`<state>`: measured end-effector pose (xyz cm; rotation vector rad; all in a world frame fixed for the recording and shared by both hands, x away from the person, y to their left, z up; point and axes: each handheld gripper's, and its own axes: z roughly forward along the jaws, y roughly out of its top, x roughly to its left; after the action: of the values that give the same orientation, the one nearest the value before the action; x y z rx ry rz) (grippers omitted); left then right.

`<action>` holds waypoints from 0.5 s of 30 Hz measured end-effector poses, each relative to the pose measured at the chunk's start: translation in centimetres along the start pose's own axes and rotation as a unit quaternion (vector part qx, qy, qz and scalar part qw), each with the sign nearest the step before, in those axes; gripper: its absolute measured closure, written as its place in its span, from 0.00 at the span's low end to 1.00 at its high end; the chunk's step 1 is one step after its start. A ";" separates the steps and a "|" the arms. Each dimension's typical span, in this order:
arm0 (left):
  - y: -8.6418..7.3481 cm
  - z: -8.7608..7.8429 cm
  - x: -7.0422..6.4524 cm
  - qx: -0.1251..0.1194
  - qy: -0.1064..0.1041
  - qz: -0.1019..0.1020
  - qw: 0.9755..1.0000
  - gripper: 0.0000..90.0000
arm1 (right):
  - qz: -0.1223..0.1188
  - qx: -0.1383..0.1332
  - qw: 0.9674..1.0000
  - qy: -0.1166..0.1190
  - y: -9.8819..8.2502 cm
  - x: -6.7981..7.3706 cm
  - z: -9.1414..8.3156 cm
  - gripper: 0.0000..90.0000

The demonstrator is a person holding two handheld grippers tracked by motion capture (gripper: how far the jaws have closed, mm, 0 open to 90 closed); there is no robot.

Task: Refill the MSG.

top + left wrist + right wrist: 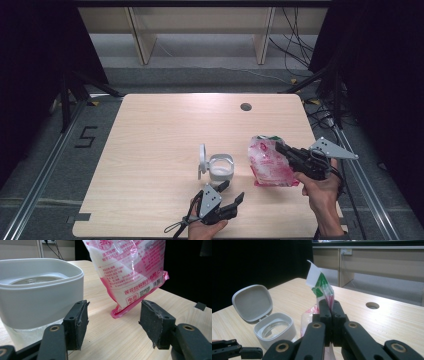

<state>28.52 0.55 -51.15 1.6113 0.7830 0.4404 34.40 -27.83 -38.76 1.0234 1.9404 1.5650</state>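
A pink and white plastic bag (269, 162) of white powder stands on the table right of centre, with my right gripper (284, 150) shut on its upper edge; in the right gripper view the jaws pinch the bag's green and white top (322, 285). A grey container (221, 168) with its hinged lid (202, 159) flipped up sits just left of the bag. My left gripper (231, 191) hovers open in front of the container, near the table's front edge. In the left gripper view the container (37, 292) is at left and the bag (130, 272) ahead.
The wooden table (150, 150) has a round cable hole (245, 106) near its far edge. Black stands and cables lie on the floor at both sides. Wooden furniture legs stand beyond the table.
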 end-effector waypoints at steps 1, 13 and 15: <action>0.0 0.0 0.1 0.002 0.000 0.001 1.000 0.43 | -0.009 -0.007 1.000 0.006 0.0 -0.2 0.0 1.00; -0.1 -0.1 0.7 -0.002 -0.007 -0.007 1.000 0.41 | 0.003 -0.006 1.000 -0.002 -0.7 -0.6 -1.3 1.00; 0.0 -0.4 0.8 0.000 -0.003 -0.008 1.000 0.41 | 0.007 -0.001 1.000 -0.009 -0.9 -0.5 -1.7 1.00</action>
<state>28.83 1.35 -51.17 1.6051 0.7905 0.4231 33.23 -29.39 -39.18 1.0487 1.9226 1.5604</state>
